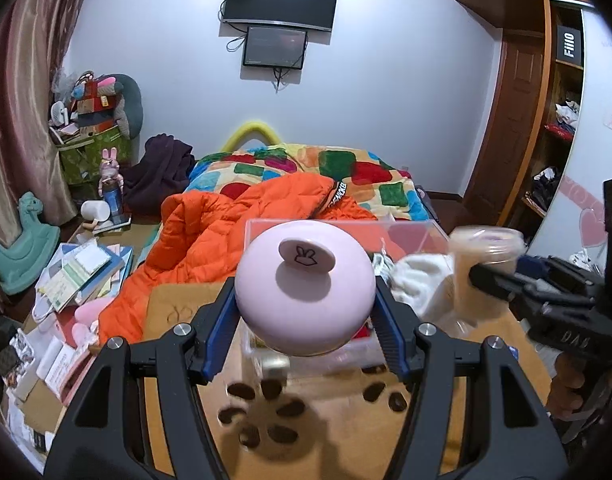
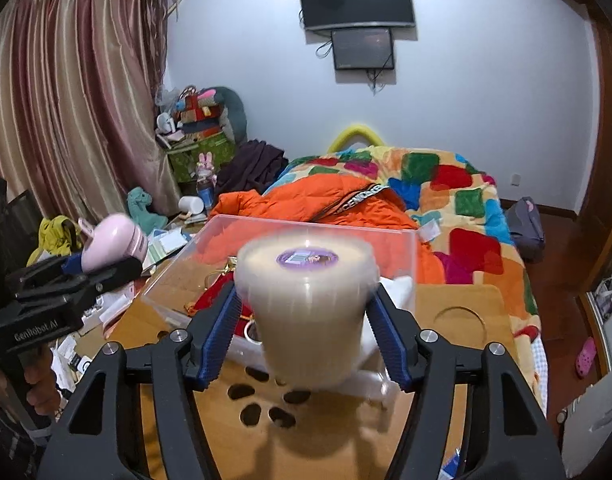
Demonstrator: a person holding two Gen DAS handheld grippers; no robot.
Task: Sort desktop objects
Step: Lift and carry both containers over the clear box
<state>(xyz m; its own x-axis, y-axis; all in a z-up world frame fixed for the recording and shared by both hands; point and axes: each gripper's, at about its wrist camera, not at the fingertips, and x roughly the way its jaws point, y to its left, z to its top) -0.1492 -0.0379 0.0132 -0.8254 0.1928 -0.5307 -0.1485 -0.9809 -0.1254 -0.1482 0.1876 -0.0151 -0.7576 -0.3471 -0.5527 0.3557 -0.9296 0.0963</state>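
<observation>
My left gripper (image 1: 306, 312) is shut on a round pink gadget (image 1: 306, 292) with a rabbit mark on its top knob, held above the near end of a clear plastic box (image 1: 418, 228). It also shows in the right wrist view (image 2: 113, 248). My right gripper (image 2: 306, 320) is shut on a milky plastic cup (image 2: 310, 312) with a purple label on its lid, held over the same box (image 2: 225, 236). The cup shows in the left wrist view (image 1: 482, 272) at the right, blurred. The box holds red cloth (image 2: 213, 300) and white cloth (image 1: 414, 280).
The box stands on a cardboard surface (image 2: 458, 432) with oval holes. Behind it lies a bed with an orange jacket (image 1: 225, 236) and a colourful blanket (image 2: 446, 200). Books and papers (image 1: 81, 276) are piled at the left. A wardrobe (image 1: 546, 120) stands right.
</observation>
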